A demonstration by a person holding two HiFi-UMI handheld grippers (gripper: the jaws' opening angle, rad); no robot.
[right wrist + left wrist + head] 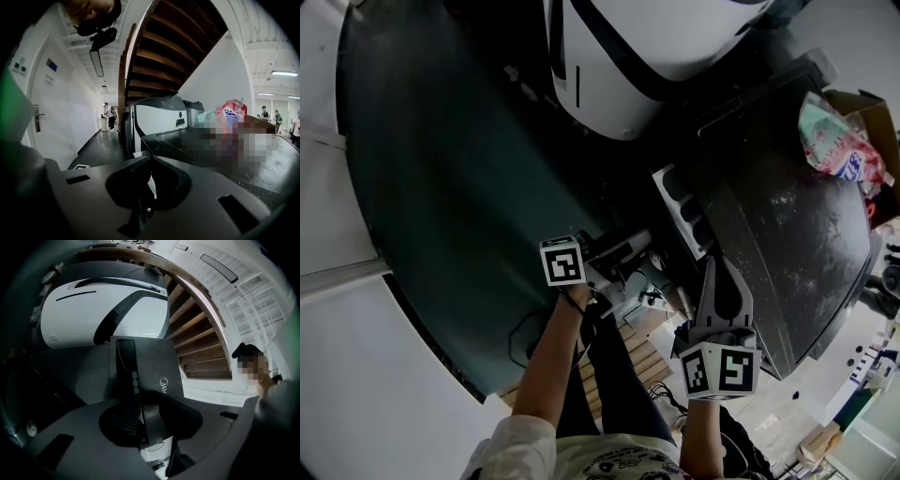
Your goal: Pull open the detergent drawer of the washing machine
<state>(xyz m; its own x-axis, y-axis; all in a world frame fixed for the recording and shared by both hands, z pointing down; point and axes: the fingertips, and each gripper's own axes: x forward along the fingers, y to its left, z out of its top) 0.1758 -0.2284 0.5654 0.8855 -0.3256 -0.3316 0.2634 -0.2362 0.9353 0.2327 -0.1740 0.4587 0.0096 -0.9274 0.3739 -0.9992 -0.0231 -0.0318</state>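
Note:
The dark washing machine (pixel 787 234) fills the right of the head view. Its detergent drawer (pixel 682 208) stands pulled out, with white compartments showing. My left gripper (pixel 614 258) is at the drawer's outer end. In the left gripper view the dark drawer front (pixel 150 366), with part of a logo, stands upright between the jaws, and my left gripper (pixel 145 401) is shut on its lower edge. My right gripper (pixel 715 267) hovers beside the machine's front edge, near the drawer. In its own view the right gripper (pixel 150 159) is shut with nothing in it, and the machine's top (pixel 225 154) lies ahead.
A big white and black rounded machine (pixel 619 66) stands behind the washer. A colourful detergent bag (pixel 834 141) sits in a cardboard box on the washer's far end. A wooden staircase (pixel 201 343) rises overhead. The floor (pixel 441 206) at the left is dark.

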